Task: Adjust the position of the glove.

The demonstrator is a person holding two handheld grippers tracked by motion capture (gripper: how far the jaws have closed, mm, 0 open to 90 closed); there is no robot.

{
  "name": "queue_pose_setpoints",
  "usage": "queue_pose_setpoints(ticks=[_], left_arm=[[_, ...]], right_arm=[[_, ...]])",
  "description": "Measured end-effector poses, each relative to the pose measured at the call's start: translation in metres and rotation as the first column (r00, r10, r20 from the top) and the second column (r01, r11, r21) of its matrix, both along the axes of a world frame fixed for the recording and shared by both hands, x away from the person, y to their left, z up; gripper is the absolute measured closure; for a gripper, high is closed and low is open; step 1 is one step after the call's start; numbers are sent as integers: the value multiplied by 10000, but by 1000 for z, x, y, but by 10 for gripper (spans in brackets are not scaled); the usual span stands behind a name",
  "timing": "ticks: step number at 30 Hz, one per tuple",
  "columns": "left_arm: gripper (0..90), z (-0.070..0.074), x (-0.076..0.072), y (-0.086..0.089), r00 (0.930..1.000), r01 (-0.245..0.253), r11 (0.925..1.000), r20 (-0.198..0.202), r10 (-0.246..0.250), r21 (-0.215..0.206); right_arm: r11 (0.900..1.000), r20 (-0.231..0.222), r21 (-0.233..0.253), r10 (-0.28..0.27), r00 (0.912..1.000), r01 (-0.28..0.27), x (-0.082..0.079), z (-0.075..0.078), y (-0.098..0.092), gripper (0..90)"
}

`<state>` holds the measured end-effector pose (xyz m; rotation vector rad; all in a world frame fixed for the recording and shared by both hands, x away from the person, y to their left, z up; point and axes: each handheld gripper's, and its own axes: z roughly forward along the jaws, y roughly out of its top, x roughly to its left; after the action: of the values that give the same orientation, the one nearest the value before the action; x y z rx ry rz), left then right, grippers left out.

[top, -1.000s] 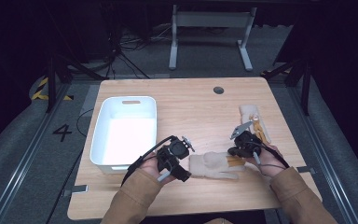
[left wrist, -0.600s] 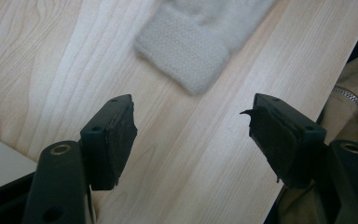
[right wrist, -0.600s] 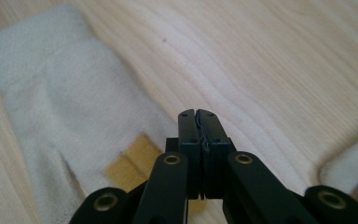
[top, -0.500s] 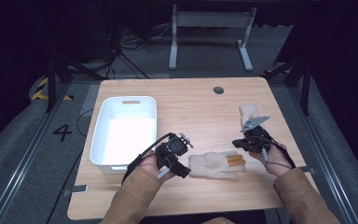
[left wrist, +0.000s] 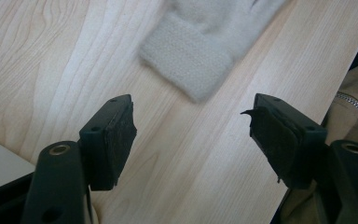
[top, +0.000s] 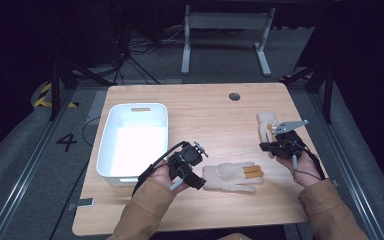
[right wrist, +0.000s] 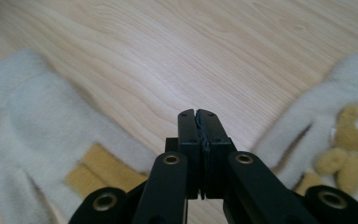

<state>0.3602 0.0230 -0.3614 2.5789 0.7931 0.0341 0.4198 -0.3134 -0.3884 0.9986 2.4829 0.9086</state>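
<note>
Cream knitted glove with mustard-yellow finger patches (top: 232, 176): flat on the light wooden tabletop (top: 205, 112) near the front edge, cuff toward 9 o'clock, fingers toward 3 o'clock. In the left gripper view, ribbed cuff of that glove (left wrist: 191, 60) at 12 o'clock, beyond the jaws, blurred. In the right gripper view, same glove (right wrist: 28, 140) at 9 o'clock, yellow patches close beside the jaws.

Left gripper (top: 192, 172) at 9 o'clock of the glove, just beside the cuff; touching or not, cannot tell. In its own view (left wrist: 193, 140), jaws wide apart, bare wood between them, nothing held.

Right gripper (top: 272, 146) at 2 o'clock of the glove, near the fingertips but apart from them. In its own view (right wrist: 199, 122), jaws pressed together, nothing between them, wood beneath.

Second cream knitted glove with a small bear motif (top: 267, 125) at 1 o'clock of the first, just behind the right gripper; in the right gripper view (right wrist: 340, 135) at 3 o'clock.

White rectangular plastic bin (top: 111, 150) at 9 to 10 o'clock, beyond the left gripper, on the table's left side. Small dark round grommet (top: 235, 96) at 12 o'clock, near the table's far edge. Tan sleeves (top: 145, 210) entering from 6 o'clock.
</note>
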Motion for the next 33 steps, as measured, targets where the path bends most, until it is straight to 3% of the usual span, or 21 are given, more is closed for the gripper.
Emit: queue_pose_setpoints(ticks=[5, 12, 19, 33], left_arm=[[312, 0, 0, 0, 10000, 8, 10000, 29, -8, 50], [311, -3, -1, 2, 10000, -82, 9999, -53, 83, 72], [310, -5, -4, 10, 9995, -321, 9994, -68, 322, 110], [310, -9, -6, 15, 9985, -534, 9985, -142, 536, 131]], right_arm=[[9983, -14, 163, -554, 9985, 554, 5, -2, -11, 887], [9858, -37, 336, -1646, 9864, 1646, 17, -8, -32, 888], [9787, -209, 354, -2016, 9793, 2022, 31, -20, -31, 888], [9763, -646, -413, -2149, 9745, 2126, 50, -45, -20, 888]])
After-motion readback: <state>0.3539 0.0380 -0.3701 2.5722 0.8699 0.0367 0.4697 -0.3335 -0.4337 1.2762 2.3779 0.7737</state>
